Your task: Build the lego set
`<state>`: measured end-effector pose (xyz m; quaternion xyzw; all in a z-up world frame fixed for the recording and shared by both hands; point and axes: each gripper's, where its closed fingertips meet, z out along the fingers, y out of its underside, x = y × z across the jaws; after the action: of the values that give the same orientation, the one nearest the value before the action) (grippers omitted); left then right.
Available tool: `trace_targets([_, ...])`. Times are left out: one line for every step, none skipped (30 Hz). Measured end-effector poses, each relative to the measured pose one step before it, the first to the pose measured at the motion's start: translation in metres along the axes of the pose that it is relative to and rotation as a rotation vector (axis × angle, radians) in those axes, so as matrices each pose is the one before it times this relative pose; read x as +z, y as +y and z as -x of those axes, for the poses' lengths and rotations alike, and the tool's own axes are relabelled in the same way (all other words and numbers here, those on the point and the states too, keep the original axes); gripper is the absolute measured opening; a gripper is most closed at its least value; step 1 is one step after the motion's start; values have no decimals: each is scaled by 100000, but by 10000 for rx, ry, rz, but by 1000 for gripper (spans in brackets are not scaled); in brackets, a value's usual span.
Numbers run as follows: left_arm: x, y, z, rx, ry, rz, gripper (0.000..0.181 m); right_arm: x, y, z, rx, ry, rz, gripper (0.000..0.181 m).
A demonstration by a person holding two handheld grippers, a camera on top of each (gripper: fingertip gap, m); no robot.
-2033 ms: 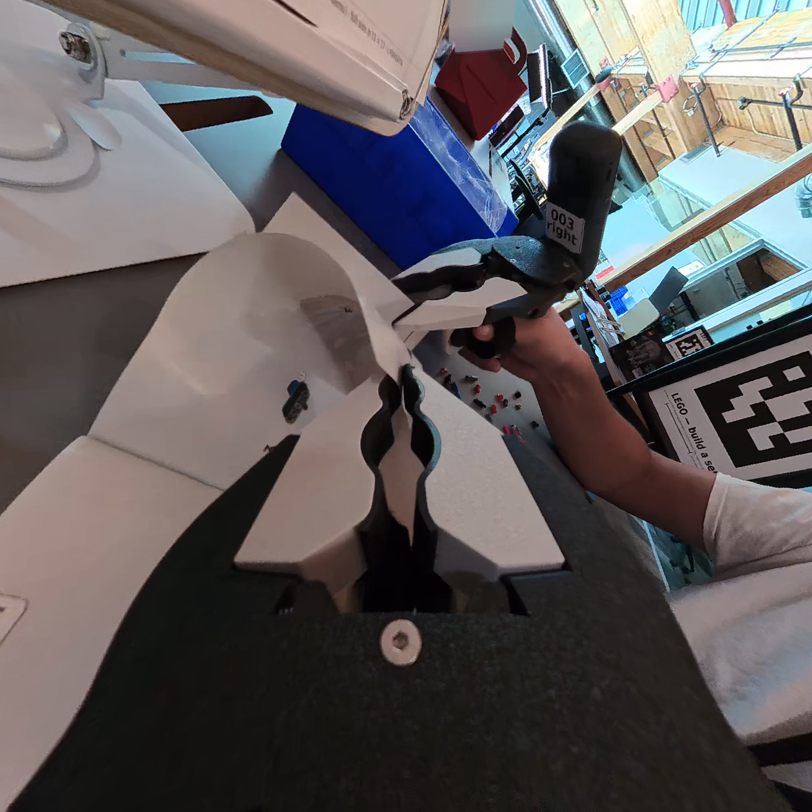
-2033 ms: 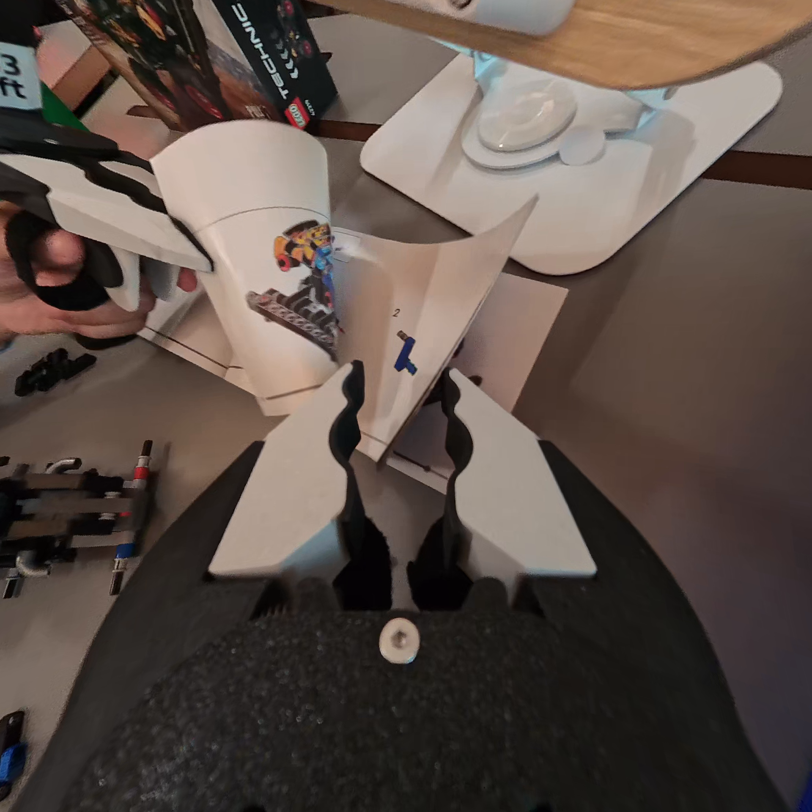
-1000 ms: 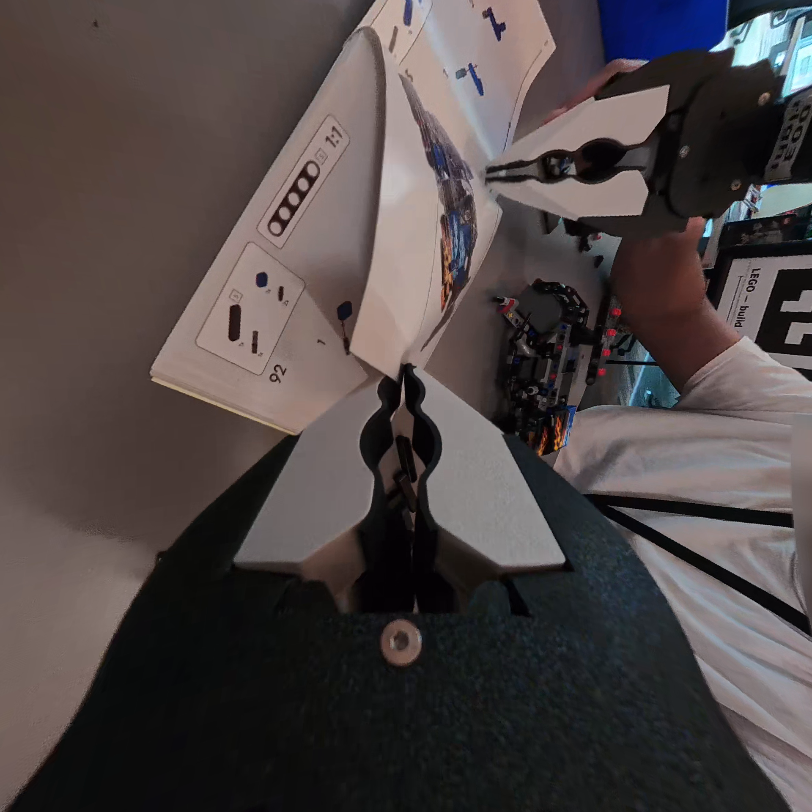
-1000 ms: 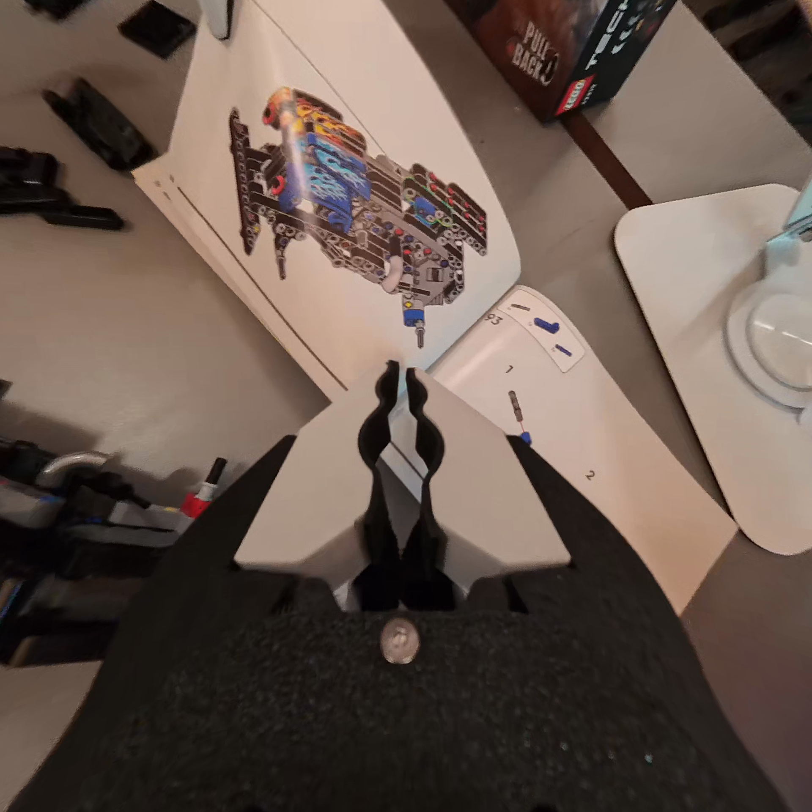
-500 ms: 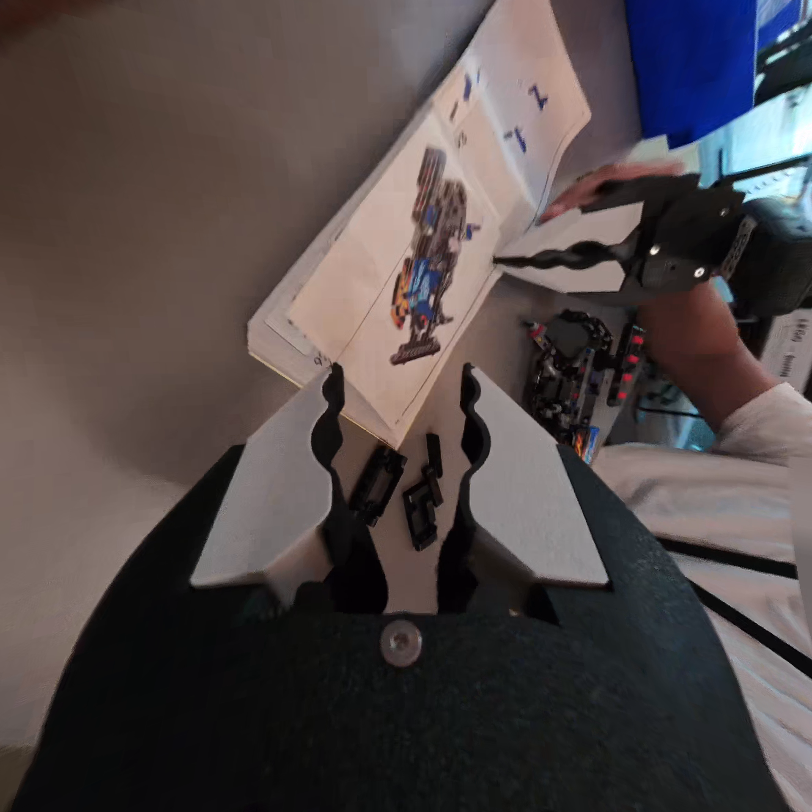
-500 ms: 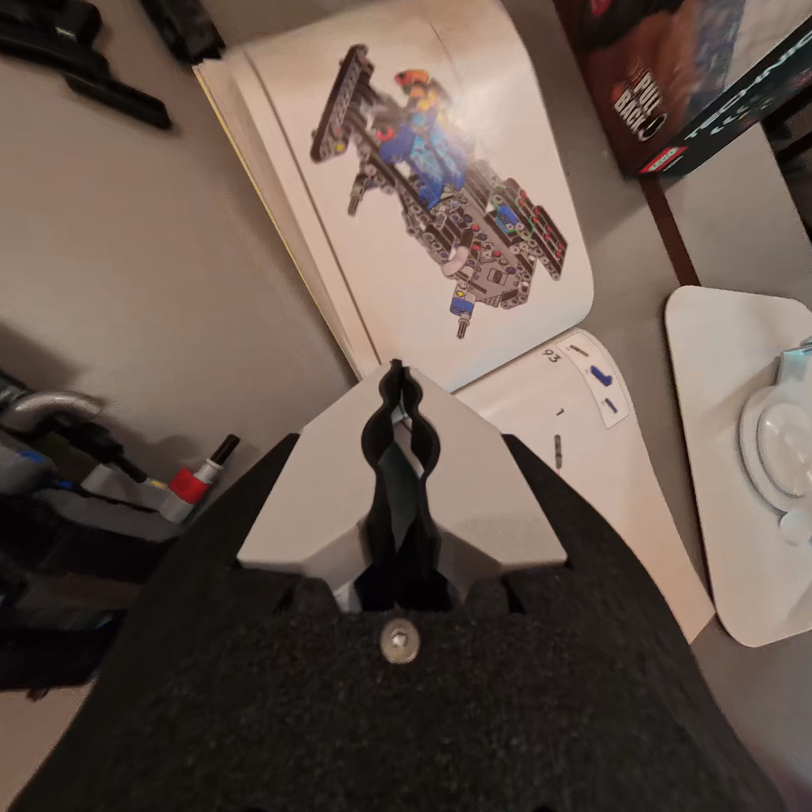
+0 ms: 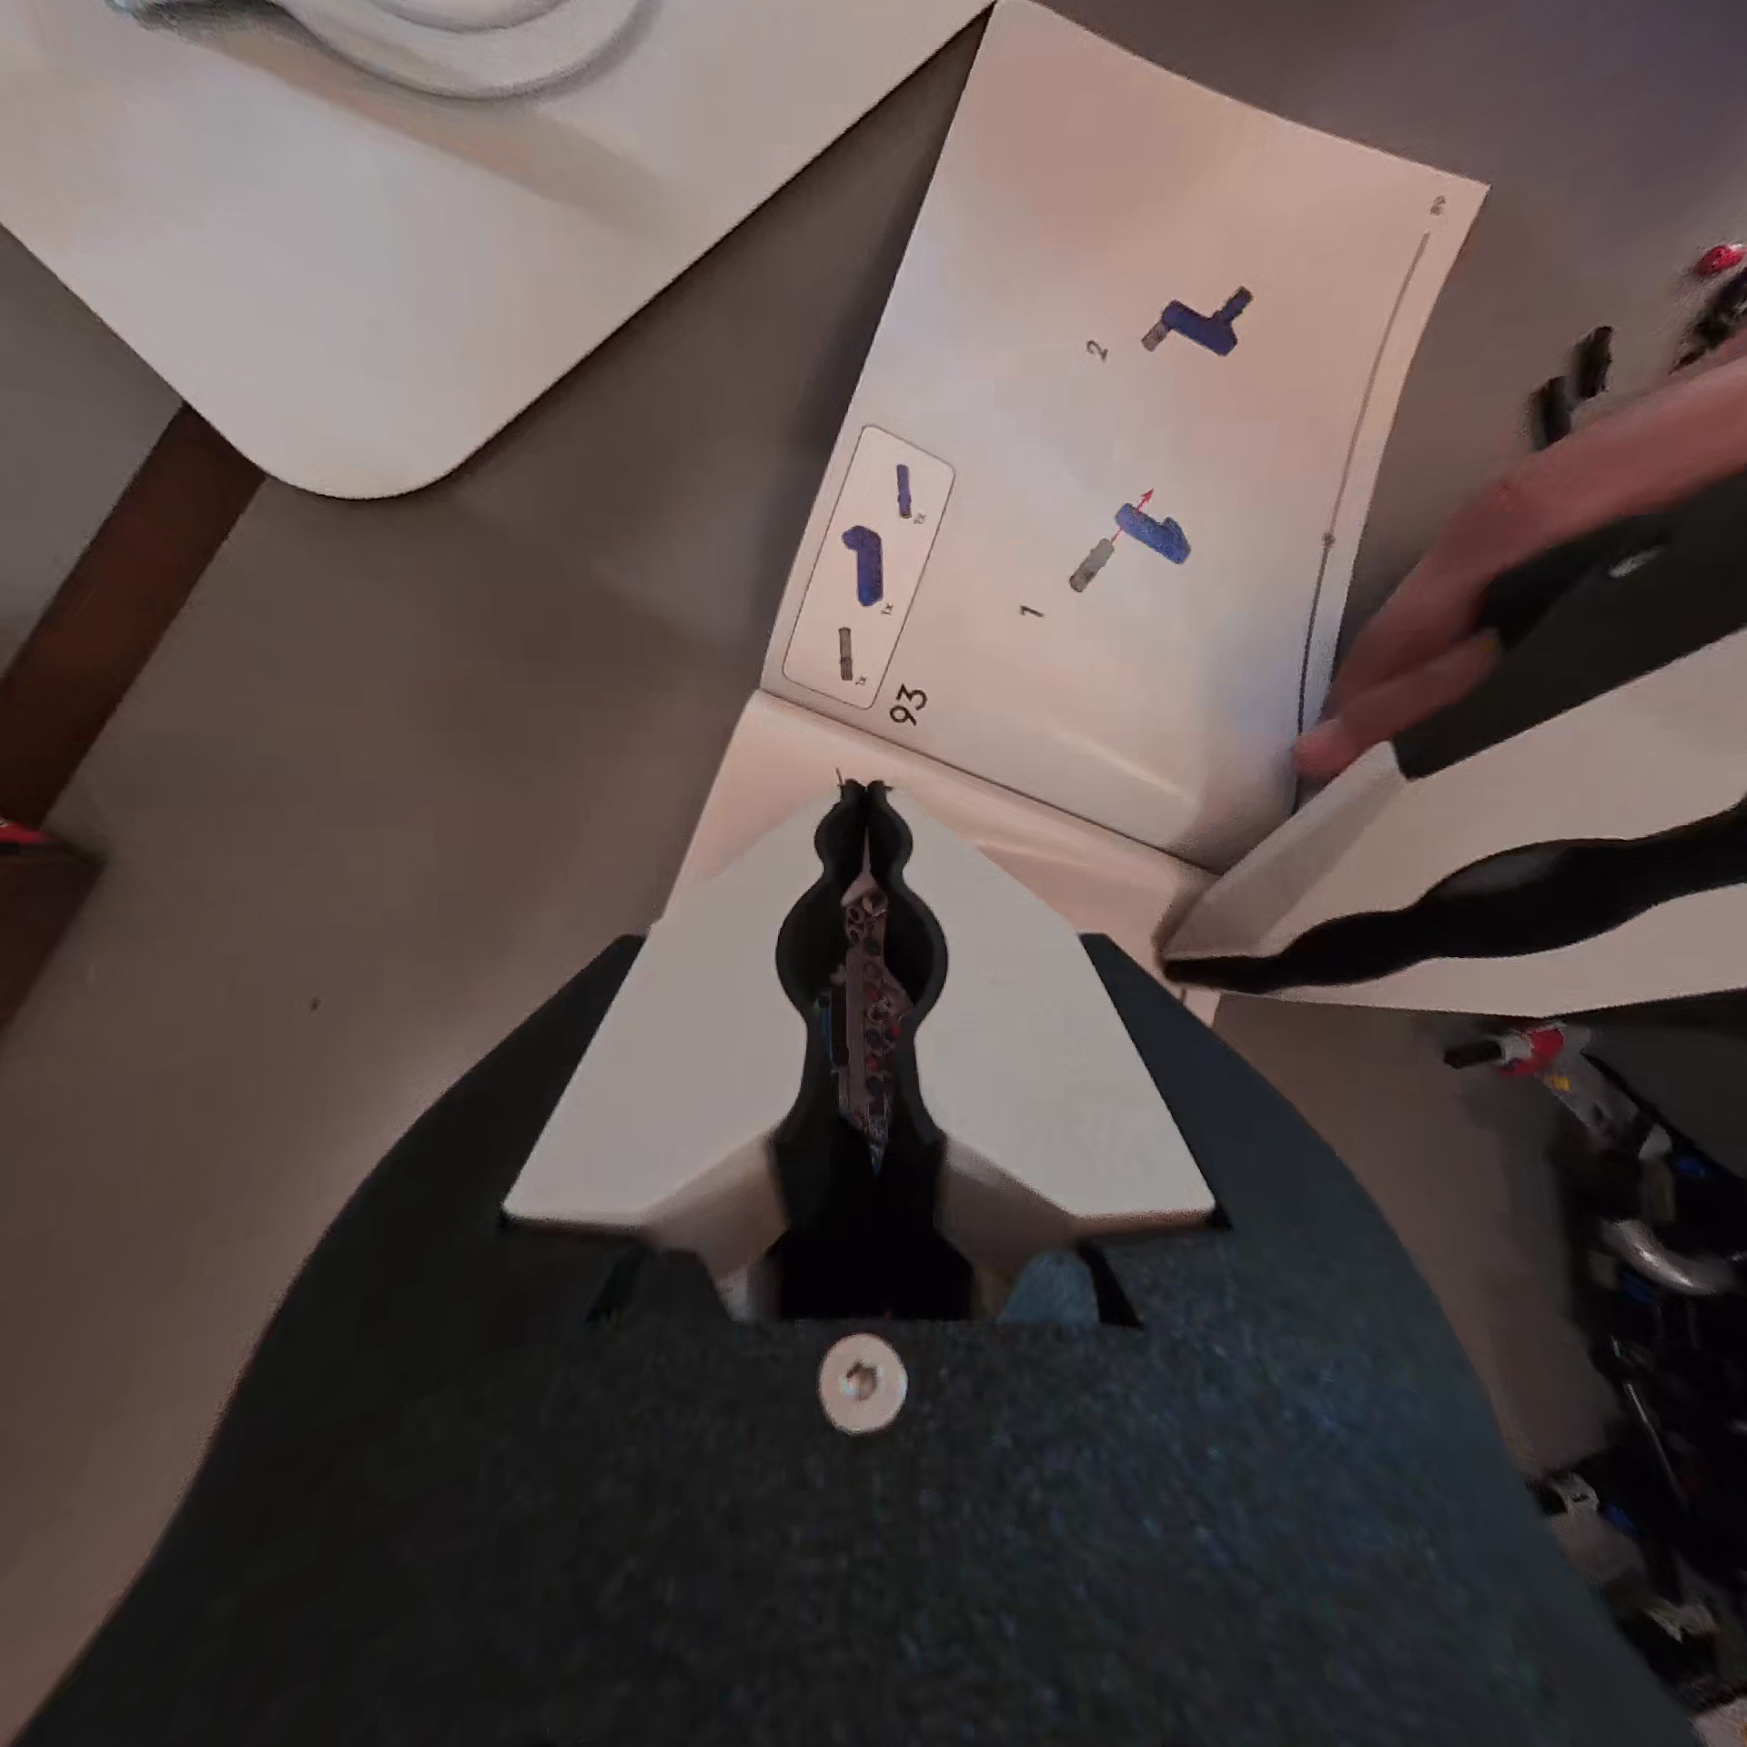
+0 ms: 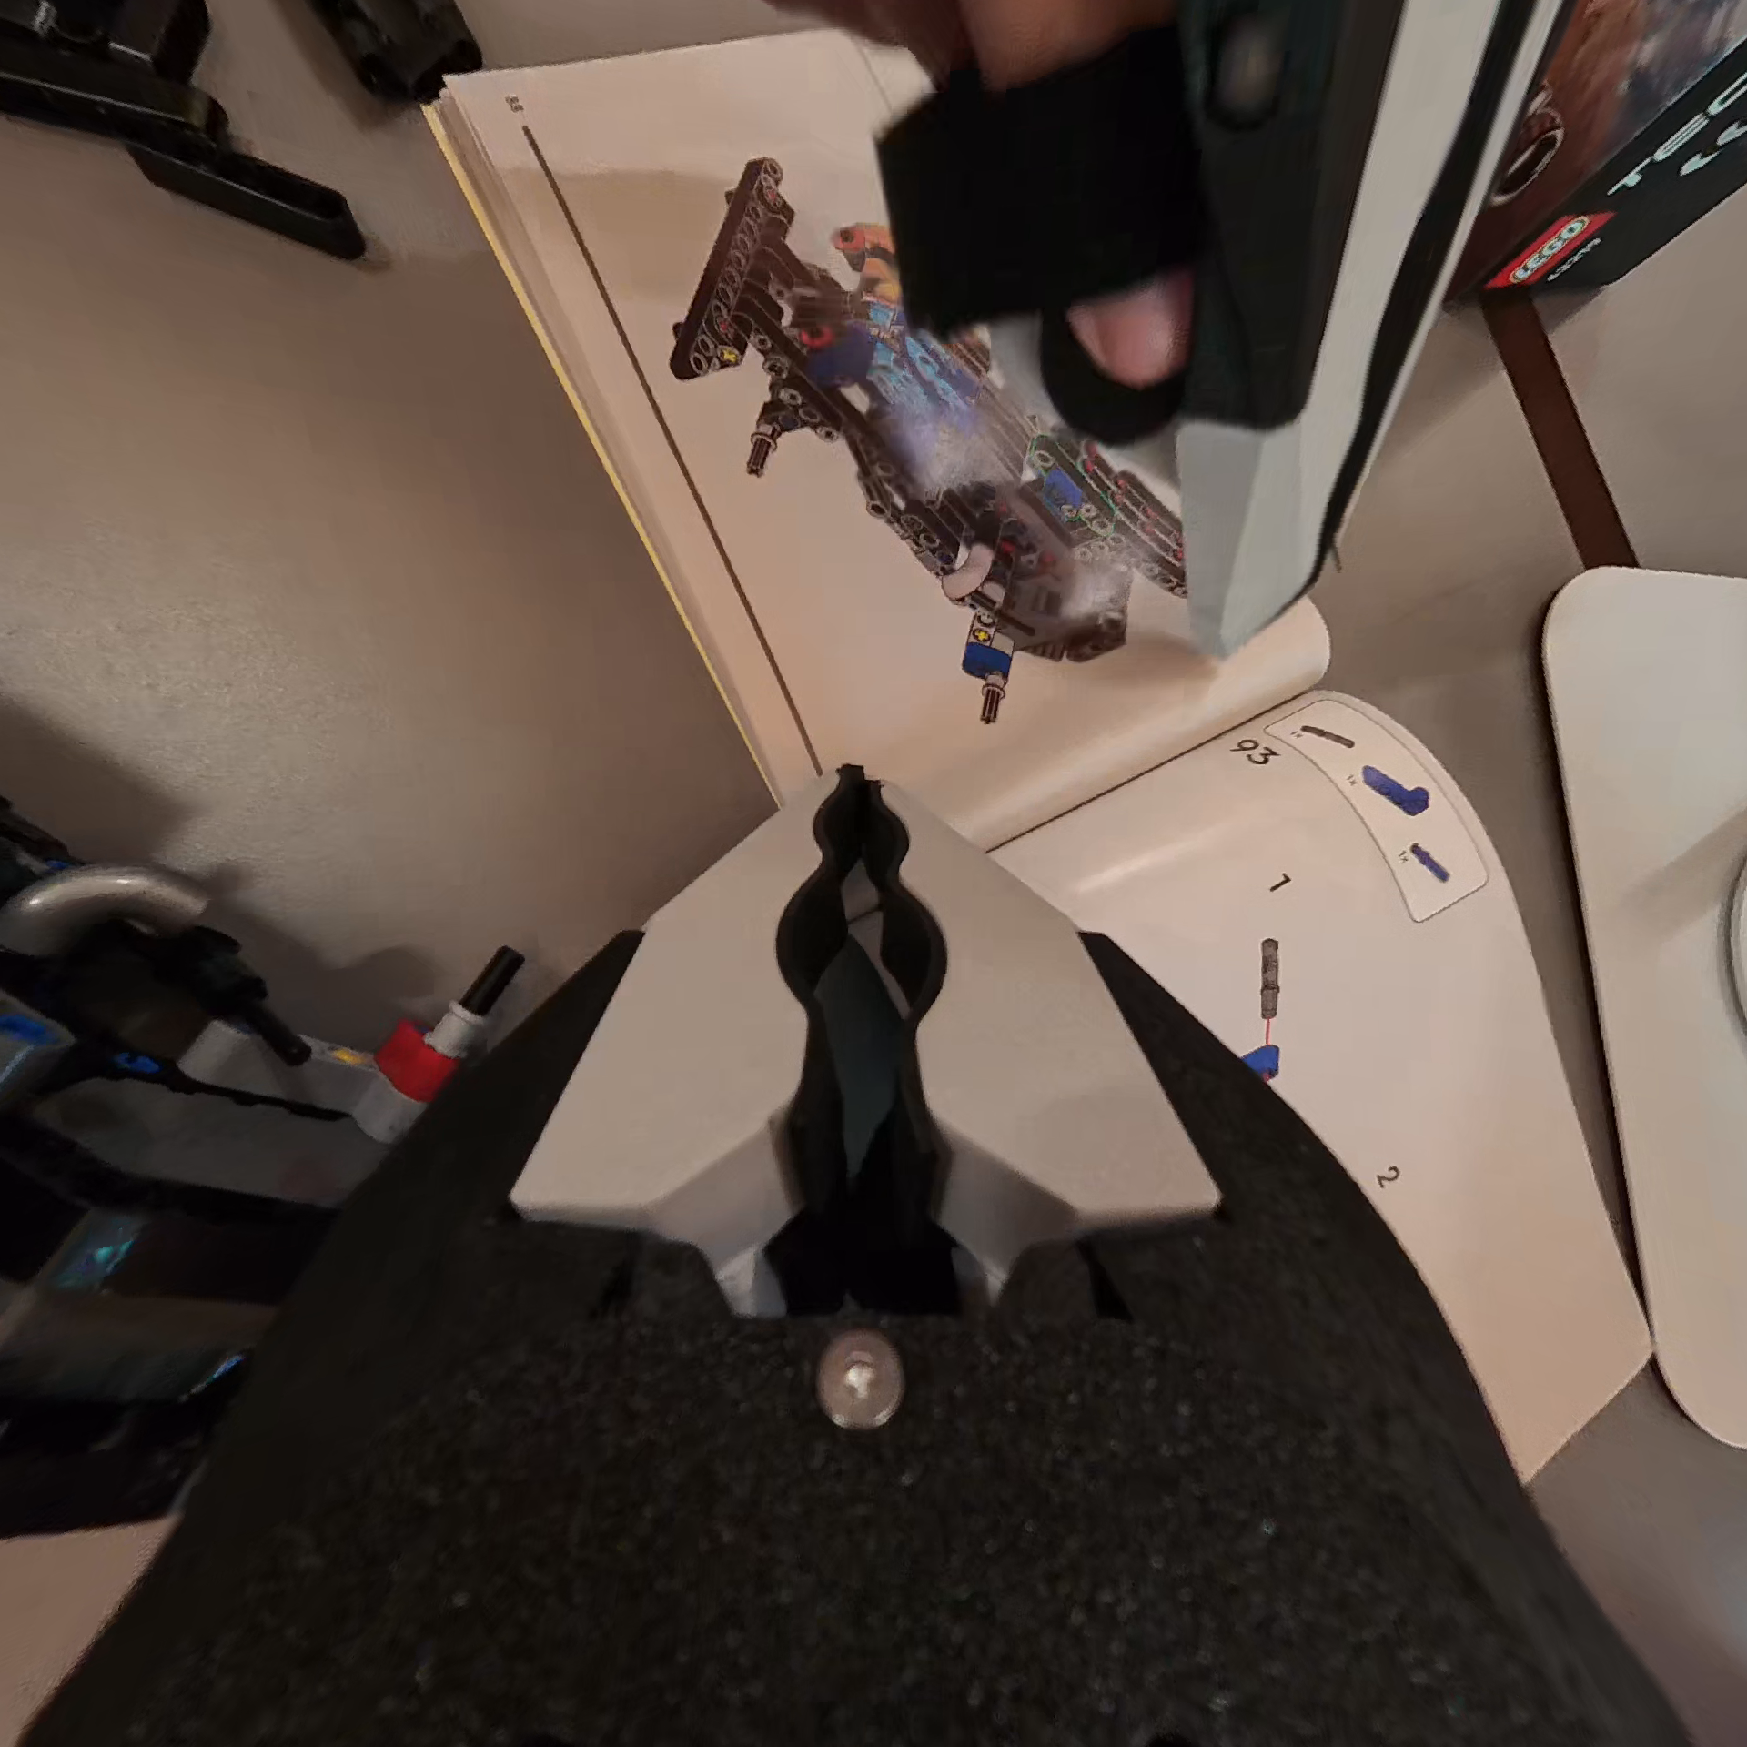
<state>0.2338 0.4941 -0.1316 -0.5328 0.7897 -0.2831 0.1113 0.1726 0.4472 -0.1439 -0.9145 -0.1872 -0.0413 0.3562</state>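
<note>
Booklet (image 8: 851, 605) open flat beneath both closed claws

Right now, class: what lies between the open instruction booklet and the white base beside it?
Only a bare strip of grey table separates the instruction booklet from the white base; the right wrist view shows it.

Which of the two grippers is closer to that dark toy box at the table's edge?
Left. The left gripper presses the booklet's top corner just beside the box; the right gripper sits at the booklet's near edge, farther off.
</note>
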Motion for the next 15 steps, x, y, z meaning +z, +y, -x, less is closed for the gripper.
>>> trace_targets([577,151,37,-161,162,-14,0,-18,22,-3,-13,-60,-69,0])
trace_targets([272,44,-43,-159,201,-164,0,-29,39,22,3,-60,-25,0])
trace_targets([100,205,15,-65,110,-94,0,-37,39,5,-67,9,29,0])
trace_targets([69,309,57,49,24,-59,0,-24,26,29,-171,48,39,0])
trace_targets([2,160,13,-63,59,-135,0,-10,32,7,-40,52,74,0])
trace_targets([-16,56,0,-120,90,-93,0,-12,19,3,30,34,86,0])
trace_targets([-6,16,-1,-60,57,-30,0,7,18,-5,11,30,68,0])
trace_targets([4,-8,-10,-38,21,-4,0,2,-4,-13,7,30,45,0])
trace_targets([-1,-17,5,-25,3,-16,0,4,1,0,5,52,29,0])
trace_targets([-10,-20,-14,-72,9,-28,0,-2,-14,-13,56,40,2,0])
trace_targets([-17,-58,-2,-49,-5,-39,0,12,-45,2,97,9,-32,0])
trace_targets([-32,-96,-15,81,-55,-50,0,-2,-92,-1,157,0,-39,0])
trace_targets([-182,-209,24,162,-155,-91,0,-25,-86,-5,120,12,-24,0])
trace_targets([-538,-454,178,144,-343,-224,4,-236,-189,-170,18,123,-76,0])
trace_targets([-1020,-786,173,78,-389,-468,10,-699,-392,-543,84,345,-182,2])
